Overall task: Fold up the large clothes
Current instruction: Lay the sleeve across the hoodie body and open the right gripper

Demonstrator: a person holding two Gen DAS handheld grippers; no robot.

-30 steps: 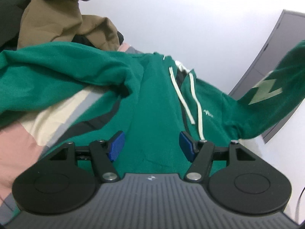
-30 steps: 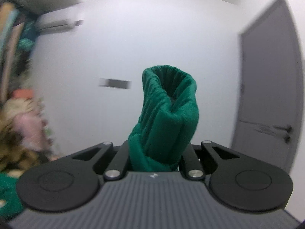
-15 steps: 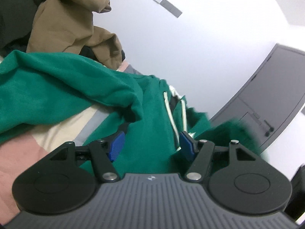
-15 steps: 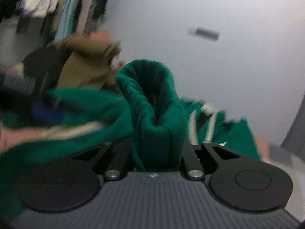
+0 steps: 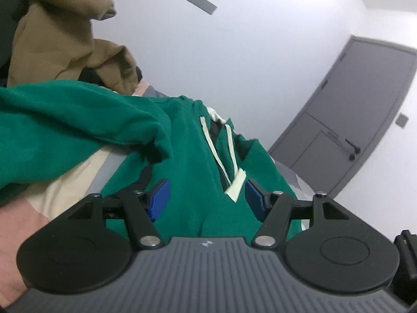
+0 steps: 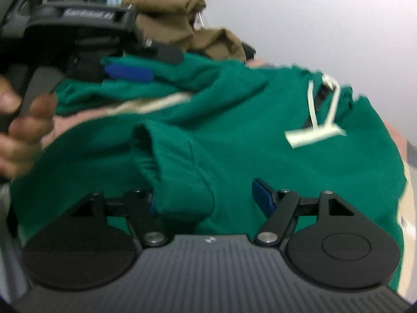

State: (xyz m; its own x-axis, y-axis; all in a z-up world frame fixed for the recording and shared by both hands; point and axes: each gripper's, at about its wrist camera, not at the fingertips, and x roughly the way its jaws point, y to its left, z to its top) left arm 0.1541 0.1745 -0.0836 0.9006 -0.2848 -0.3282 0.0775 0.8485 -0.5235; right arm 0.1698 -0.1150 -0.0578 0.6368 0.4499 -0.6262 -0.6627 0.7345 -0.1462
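A green hoodie (image 5: 187,156) is spread over a striped bedcover (image 5: 78,174) of pink, cream and grey, its chest facing up and its two pale drawstrings (image 5: 229,161) lying across the front. The left tool (image 5: 206,199) is held low over the chest with its blue pads well apart and nothing pinched between them. The right tool (image 6: 206,198) has just been opening; a ribbed sleeve cuff (image 6: 169,172) lies between its jaws, resting against the left pad, apparently no longer clamped, though blur makes this uncertain. A heap of brown clothing (image 5: 65,36) is seen behind the hoodie, and a grey door (image 5: 359,120) in the white wall beyond.
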